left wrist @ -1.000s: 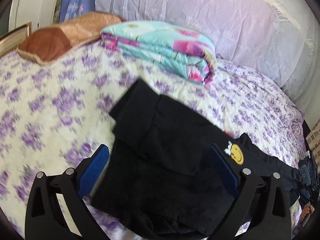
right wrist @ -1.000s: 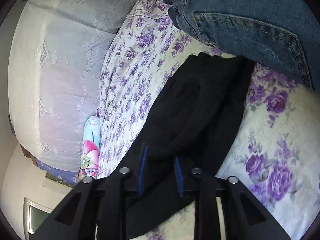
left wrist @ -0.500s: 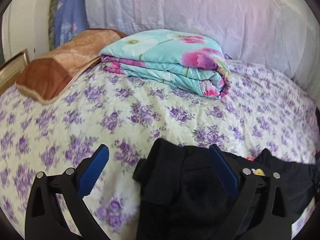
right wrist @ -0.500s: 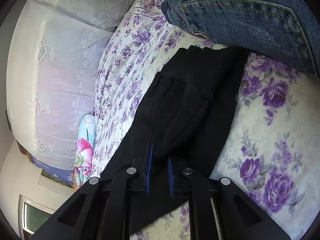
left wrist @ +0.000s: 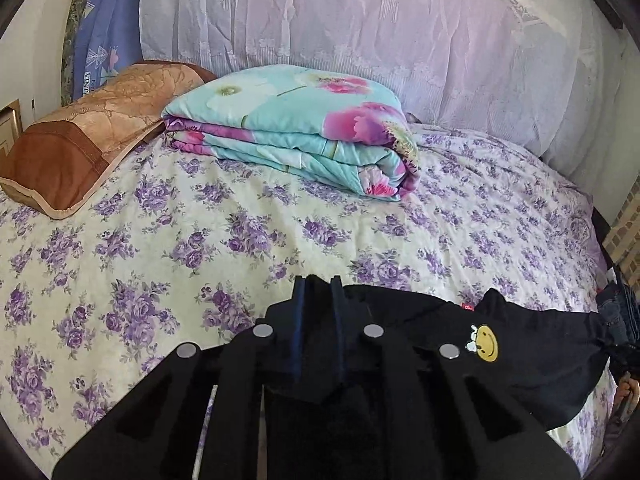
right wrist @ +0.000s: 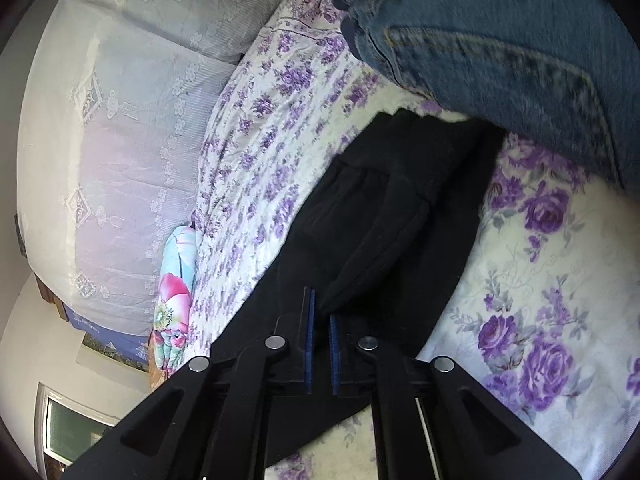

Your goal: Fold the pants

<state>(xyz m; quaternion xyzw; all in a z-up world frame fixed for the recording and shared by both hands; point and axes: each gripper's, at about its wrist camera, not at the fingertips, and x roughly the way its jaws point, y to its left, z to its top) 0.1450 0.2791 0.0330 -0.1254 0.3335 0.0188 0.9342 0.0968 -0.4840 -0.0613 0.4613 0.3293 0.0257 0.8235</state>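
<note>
1. Lying on the floral bedsheet point(left wrist: 248, 240), the black pants point(left wrist: 532, 364) spread in front of the folded quilt point(left wrist: 296, 128);
2. left gripper point(left wrist: 318, 288) nearly closed, pinching pants fabric;
3. right gripper point(right wrist: 321, 312) clamped on a pants fold, beside the jeans point(right wrist: 500, 40).

A folded floral quilt point(left wrist: 296, 132) lies at the far side of the bed point(left wrist: 160, 240), just beside a brown pillow point(left wrist: 92, 136). A lace curtain point(left wrist: 400, 40) hangs behind. Blue jeans point(right wrist: 500, 52) lie on the bedsheet.
</note>
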